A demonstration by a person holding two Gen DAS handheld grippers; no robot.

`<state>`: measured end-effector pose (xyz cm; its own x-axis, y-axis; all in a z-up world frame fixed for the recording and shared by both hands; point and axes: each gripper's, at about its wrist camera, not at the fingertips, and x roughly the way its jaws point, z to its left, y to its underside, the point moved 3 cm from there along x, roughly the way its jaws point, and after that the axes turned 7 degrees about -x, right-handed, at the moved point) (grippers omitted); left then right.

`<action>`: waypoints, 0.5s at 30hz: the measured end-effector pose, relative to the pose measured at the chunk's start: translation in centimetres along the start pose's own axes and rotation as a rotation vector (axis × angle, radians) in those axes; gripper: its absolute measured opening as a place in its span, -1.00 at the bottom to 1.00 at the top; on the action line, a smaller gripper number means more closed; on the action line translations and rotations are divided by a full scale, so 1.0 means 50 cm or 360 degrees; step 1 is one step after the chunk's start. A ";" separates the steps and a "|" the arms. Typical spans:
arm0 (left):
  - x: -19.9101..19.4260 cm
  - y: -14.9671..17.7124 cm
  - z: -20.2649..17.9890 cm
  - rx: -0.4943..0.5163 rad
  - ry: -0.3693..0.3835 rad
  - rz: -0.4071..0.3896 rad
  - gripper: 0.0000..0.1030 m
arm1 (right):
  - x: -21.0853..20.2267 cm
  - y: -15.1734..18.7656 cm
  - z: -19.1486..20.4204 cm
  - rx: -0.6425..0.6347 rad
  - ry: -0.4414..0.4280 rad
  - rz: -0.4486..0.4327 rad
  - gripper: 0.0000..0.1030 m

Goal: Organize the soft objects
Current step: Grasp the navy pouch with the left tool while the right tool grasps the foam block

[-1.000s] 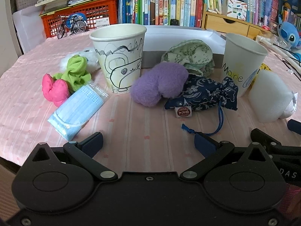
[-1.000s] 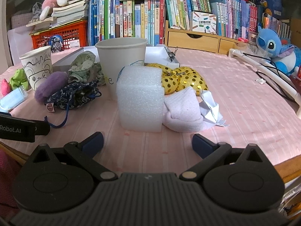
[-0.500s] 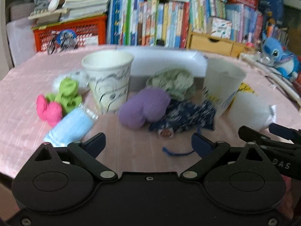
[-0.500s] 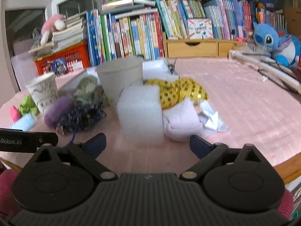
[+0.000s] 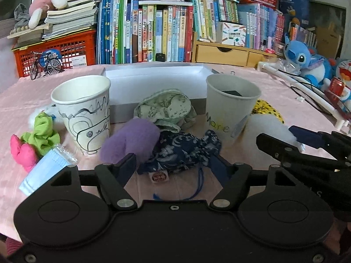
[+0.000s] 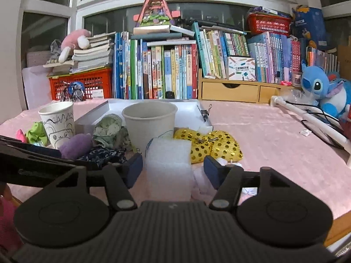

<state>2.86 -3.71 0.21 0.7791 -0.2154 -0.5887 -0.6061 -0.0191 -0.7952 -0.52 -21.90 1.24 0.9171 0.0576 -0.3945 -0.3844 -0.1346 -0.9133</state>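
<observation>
Soft objects lie on a pink tablecloth (image 5: 13, 100). My left gripper (image 5: 173, 166) is open, its jaws either side of a navy floral drawstring pouch (image 5: 182, 151), with a purple plush (image 5: 129, 140) by the left fingertip. Behind are a green floral cloth (image 5: 166, 109), a green rag (image 5: 42, 131), a pink plush (image 5: 22, 151) and a blue face mask (image 5: 46, 168). My right gripper (image 6: 173, 167) is open around a white foam block (image 6: 169, 166); a gold spotted pouch (image 6: 210, 146) and a pale pink cloth (image 6: 201, 179) lie behind it.
Two paper cups (image 5: 83, 109) (image 5: 232, 103) stand in front of a shallow white box (image 5: 153, 76). Books, a red crate (image 5: 57, 50), a wooden drawer unit (image 5: 228, 52) and a blue plush toy (image 5: 307, 61) line the back. A white tube and cables (image 6: 307, 114) lie at right.
Both grippers have moved forward and down toward the table. The left now straddles the navy pouch and the right straddles the foam block. Both jaws have narrowed somewhat.
</observation>
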 end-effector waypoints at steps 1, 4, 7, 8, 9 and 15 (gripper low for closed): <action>0.008 -0.001 0.000 0.0002 -0.0015 0.0002 0.53 | 0.006 -0.002 -0.001 -0.0004 0.0001 0.0006 0.25; 0.027 -0.002 0.001 -0.0006 -0.0019 0.0026 0.59 | 0.023 0.001 -0.006 0.0012 -0.0021 0.0035 0.10; 0.042 -0.001 0.003 -0.0035 0.0012 0.0057 0.57 | 0.033 0.004 -0.012 0.0060 -0.0064 0.0059 -0.03; 0.046 -0.001 0.005 -0.0054 0.0025 0.0071 0.57 | 0.030 0.003 -0.013 0.0056 -0.0068 0.0049 -0.03; 0.049 -0.001 0.005 -0.0073 0.0033 0.0080 0.54 | 0.027 0.000 -0.013 0.0045 -0.0075 0.0033 -0.03; 0.055 0.005 0.008 -0.0137 0.0084 0.0115 0.33 | 0.007 -0.018 -0.018 0.0025 -0.0078 -0.0042 -0.03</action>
<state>4.91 -3.92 -1.67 0.7247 -0.2703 -0.6339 -0.6738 -0.0850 -0.7340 0.27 -22.63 2.02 0.9209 0.1095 -0.3742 -0.3619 -0.1168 -0.9249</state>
